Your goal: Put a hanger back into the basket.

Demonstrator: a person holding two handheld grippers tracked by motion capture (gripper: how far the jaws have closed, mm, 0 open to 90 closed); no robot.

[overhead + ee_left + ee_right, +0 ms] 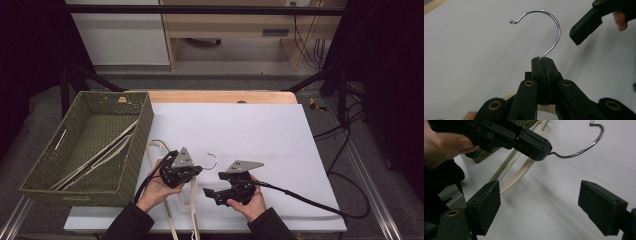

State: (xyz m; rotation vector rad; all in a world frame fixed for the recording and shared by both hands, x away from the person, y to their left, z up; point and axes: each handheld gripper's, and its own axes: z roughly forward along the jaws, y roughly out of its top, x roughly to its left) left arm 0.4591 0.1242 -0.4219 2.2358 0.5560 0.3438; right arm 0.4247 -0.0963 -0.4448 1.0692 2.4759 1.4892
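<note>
While the left gripper (543, 62) pinches the neck of the cream hanger (172, 200) with its jaws pressed together just right of the woven basket (45, 175), the right gripper (549, 205), farther right, stands spread and empty.
</note>
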